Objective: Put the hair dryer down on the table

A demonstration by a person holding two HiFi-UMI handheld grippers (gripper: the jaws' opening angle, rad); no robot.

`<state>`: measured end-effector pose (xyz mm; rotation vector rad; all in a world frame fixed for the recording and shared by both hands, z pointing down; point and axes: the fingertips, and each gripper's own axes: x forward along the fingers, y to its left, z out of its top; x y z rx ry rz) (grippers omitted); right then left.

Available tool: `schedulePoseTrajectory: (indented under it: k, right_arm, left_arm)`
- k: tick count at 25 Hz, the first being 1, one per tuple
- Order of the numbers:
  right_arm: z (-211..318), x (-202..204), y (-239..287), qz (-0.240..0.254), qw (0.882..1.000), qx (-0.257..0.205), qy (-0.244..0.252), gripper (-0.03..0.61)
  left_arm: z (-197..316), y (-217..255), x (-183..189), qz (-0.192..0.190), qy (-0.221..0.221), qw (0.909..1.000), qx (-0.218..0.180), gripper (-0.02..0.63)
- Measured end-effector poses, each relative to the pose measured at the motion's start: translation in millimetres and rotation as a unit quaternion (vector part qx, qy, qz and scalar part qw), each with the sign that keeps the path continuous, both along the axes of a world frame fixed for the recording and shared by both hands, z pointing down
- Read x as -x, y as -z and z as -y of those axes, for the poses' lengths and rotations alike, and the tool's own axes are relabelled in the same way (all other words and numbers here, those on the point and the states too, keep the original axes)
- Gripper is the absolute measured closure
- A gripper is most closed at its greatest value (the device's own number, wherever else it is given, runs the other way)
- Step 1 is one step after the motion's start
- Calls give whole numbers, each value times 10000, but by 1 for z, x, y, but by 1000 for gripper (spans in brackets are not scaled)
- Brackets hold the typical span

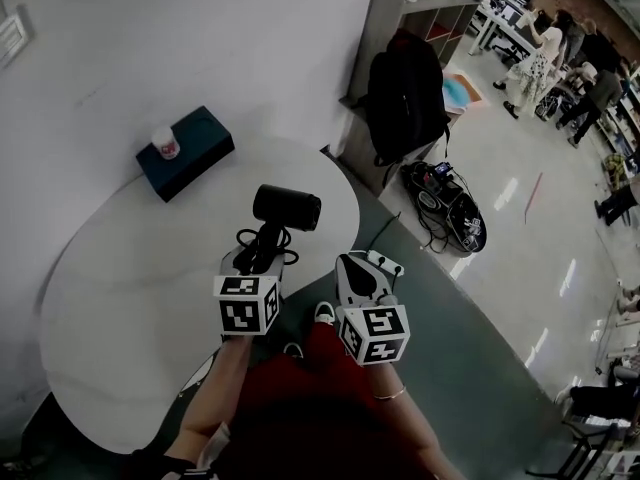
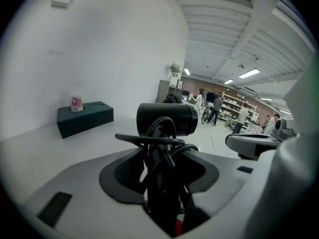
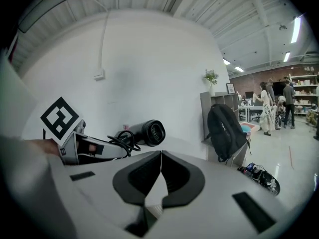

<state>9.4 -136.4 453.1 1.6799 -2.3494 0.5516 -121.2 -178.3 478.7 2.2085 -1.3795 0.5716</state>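
A black hair dryer (image 1: 287,208) with its cord looped round the handle is held up over the white round table (image 1: 120,298). My left gripper (image 1: 258,253) is shut on the handle, and the barrel sticks out beyond the jaws. In the left gripper view the hair dryer's barrel (image 2: 167,119) lies crosswise above the left gripper (image 2: 162,168), with the handle and cord between the pads. My right gripper (image 1: 365,273) hovers just right of it by the table's edge. In the right gripper view the right gripper (image 3: 160,158) is shut with nothing in it, and the hair dryer (image 3: 148,132) shows at its left.
A dark box (image 1: 195,153) with a small red-and-white cup (image 1: 166,144) on it sits at the table's far side by the wall. A black backpack (image 1: 405,98) leans on a grey shelf unit (image 1: 400,13). Cables and gear (image 1: 445,203) lie on the floor. People stand far right.
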Motion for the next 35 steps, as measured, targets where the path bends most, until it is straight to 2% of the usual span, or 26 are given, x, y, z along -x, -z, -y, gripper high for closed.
schedulePoseTrajectory:
  k: [6, 14, 35]
  right_arm:
    - [47, -24, -5, 4, 9999, 94, 84, 563]
    - [89, -34, -30, 65, 9987, 422, 295, 563]
    - [137, -47, -53, 95, 9964, 665, 525, 563]
  left_arm:
    - [44, -12, -25, 112, 19, 9999, 108, 404]
    - [80, -44, -41, 260, 96, 9987, 429, 405]
    - [129, -75, -46, 675, 340, 9957, 536, 404]
